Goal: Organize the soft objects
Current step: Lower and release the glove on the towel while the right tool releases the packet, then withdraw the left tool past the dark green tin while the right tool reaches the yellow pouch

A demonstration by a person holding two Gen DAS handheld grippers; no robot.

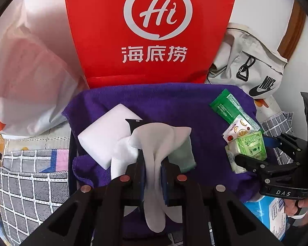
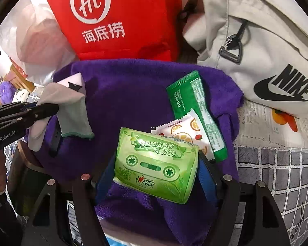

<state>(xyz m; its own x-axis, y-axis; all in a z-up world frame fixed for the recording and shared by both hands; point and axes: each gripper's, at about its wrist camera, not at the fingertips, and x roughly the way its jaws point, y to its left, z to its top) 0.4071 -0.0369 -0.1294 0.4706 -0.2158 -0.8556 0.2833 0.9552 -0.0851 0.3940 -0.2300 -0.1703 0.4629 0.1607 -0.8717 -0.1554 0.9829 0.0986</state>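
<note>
Purple towel (image 1: 174,102): landmark; spread out, bearing the loose items.
White plastic bag (image 1: 30,61): left of the towel, behind its left edge.
Checked cloth (image 1: 30,184): under and around the towel on both sides.
White block (image 1: 106,135): on the towel's left part, flat.
Left gripper (image 1: 153,164): over the towel's near middle, jaws pinched tight on a white sock (image 1: 154,143) that hangs over them.
Red bag (image 1: 149,30): upright behind the towel's far edge.
Green sachet (image 2: 197,114): on the towel's right part, partly over a fruit-print sachet (image 2: 186,129).
Right gripper (image 2: 154,176): over the towel's near right, jaws spread wide, a green tissue pack (image 2: 156,164) between them; contact cannot be told.
Beige backpack (image 2: 256,51): right of the towel, behind it.
</note>
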